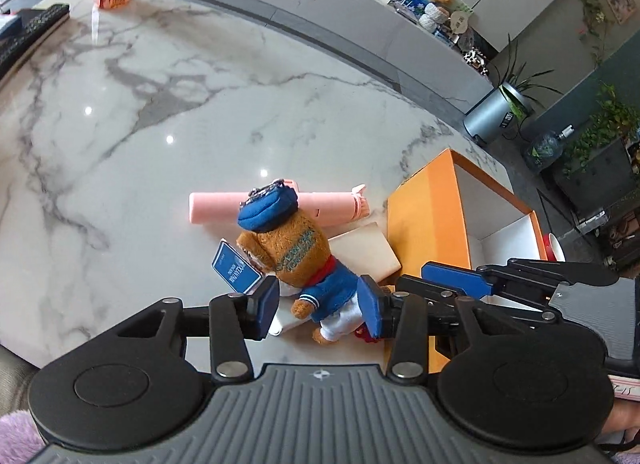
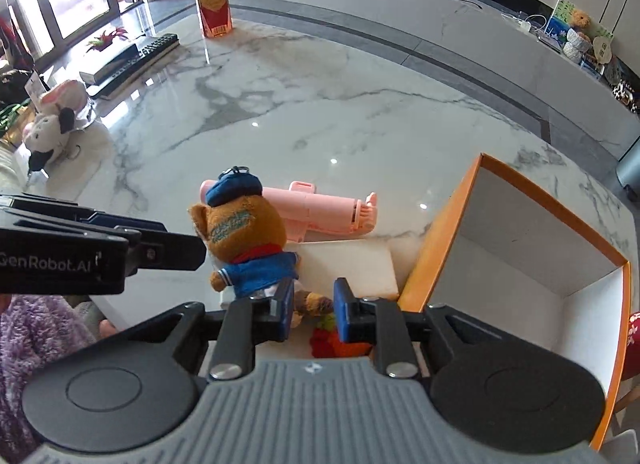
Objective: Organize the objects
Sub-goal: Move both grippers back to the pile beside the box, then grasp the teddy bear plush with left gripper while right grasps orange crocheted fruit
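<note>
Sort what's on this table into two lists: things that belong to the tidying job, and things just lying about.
Job:
plush bear
pink toy
white pad
orange box
red-and-orange item

Lying about:
tea bottle
keyboard
cow plush

The bear (image 2: pixel 244 248) is brown, with a blue cap, blue jacket and red collar. Behind the bear lies a pink toy (image 2: pixel 320 211); right of the bear, the box (image 2: pixel 432 240) is orange outside, white inside. The table (image 2: pixel 320 103) is grey-veined white marble.
</note>
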